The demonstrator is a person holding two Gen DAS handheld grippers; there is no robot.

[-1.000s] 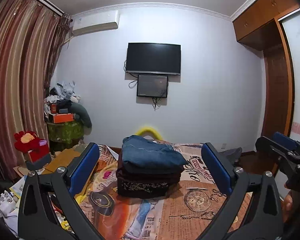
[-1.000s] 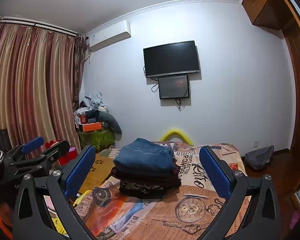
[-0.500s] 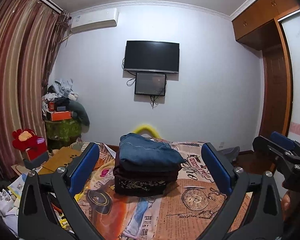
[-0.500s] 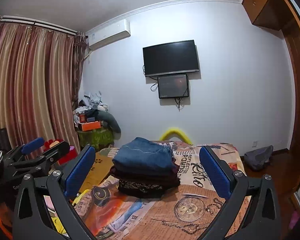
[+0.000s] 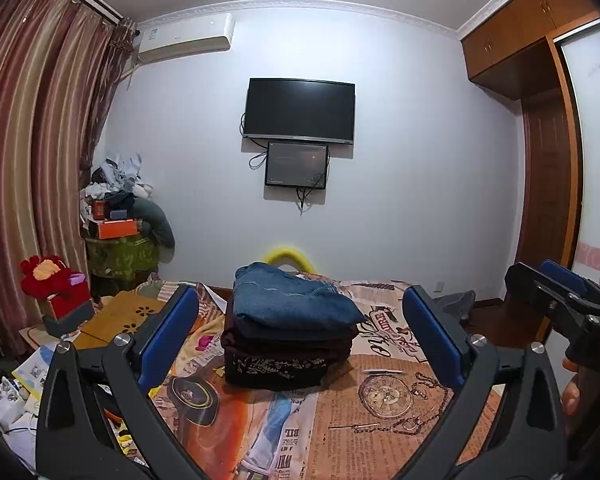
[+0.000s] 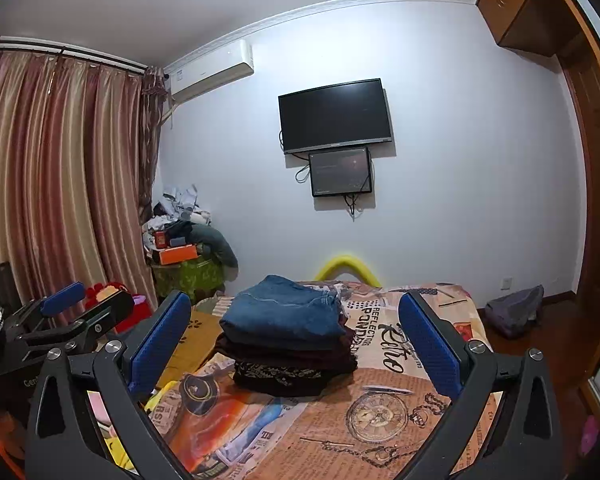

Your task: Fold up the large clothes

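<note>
A stack of folded clothes (image 5: 288,340) sits on the bed, blue denim (image 5: 292,304) on top, dark maroon and black patterned pieces below. It also shows in the right wrist view (image 6: 288,344). My left gripper (image 5: 300,336) is open and empty, held above the bed short of the stack. My right gripper (image 6: 296,340) is open and empty too, at a like distance. The right gripper shows at the right edge of the left wrist view (image 5: 560,300); the left gripper shows at the left of the right wrist view (image 6: 64,320).
The bed has a printed newspaper-and-watch sheet (image 5: 384,396). A cluttered side table (image 5: 118,236), red plush toy (image 5: 48,276) and curtains (image 5: 28,160) stand left. A wall TV (image 5: 300,110) hangs ahead. A wardrobe (image 5: 540,160) and a grey bag (image 6: 514,310) are right.
Both grippers have tilted up slightly, so the stack and bed sit a little lower in view. Both stay open and empty. The stack has not moved.
</note>
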